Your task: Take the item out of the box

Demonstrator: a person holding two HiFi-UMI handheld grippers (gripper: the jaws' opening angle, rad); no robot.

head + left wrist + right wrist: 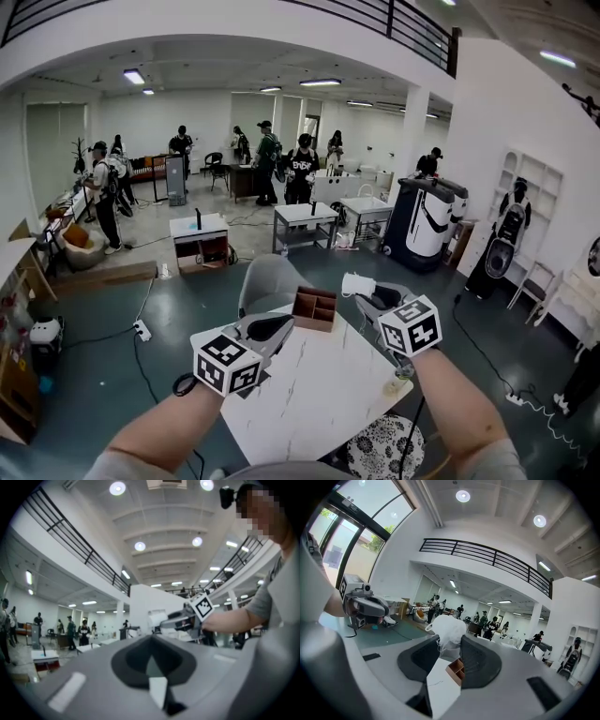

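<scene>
A brown wooden box [314, 308] with compartments stands at the far edge of the white marble table [309, 398]. My right gripper [366, 292] is raised above the table to the right of the box, shut on a white crumpled item [357, 284]. In the right gripper view the white item [446, 629] sits pinched between the pads, high above the box [457, 670]. My left gripper [284, 323] hovers left of the box, its jaws together with nothing between them. The left gripper view shows the right gripper [165, 622] holding the item [156, 619].
A grey chair [267, 281] stands just behind the table. A patterned stool [380, 450] is at the near right. Cables and a power strip [142, 330] lie on the floor at left. Several people and work tables [305, 220] fill the back of the hall.
</scene>
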